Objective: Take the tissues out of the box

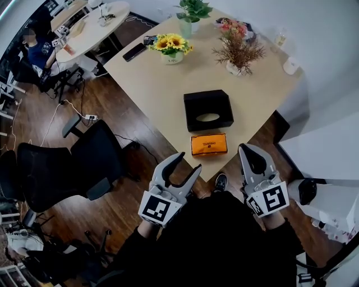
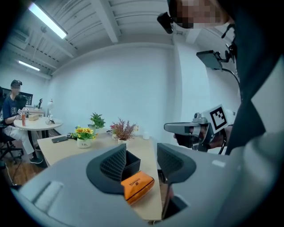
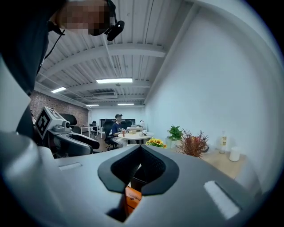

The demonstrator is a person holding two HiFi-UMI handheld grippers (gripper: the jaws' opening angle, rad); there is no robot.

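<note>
A black tissue box [image 1: 208,110] with an oval slot in its top stands on the wooden table [image 1: 157,89]. An orange tissue pack [image 1: 208,144] lies just in front of it, near the table's front edge. My left gripper [image 1: 189,161] hangs short of that edge at the lower left, jaws apart with nothing between them. In the left gripper view the black box [image 2: 132,160] and the orange pack [image 2: 137,185] lie ahead of the left gripper [image 2: 141,155]. My right gripper [image 1: 247,150] is held off the table's corner, its tips together. The right gripper [image 3: 141,148] is empty, and the orange pack [image 3: 132,198] shows below it.
Farther back on the table stand a sunflower pot [image 1: 171,48], a vase of dried twigs [image 1: 238,56], a green plant [image 1: 192,14], a white cup [image 1: 290,65] and a phone [image 1: 134,52]. Black office chairs [image 1: 67,168] stand left. A person [image 1: 39,50] sits at a round table far left.
</note>
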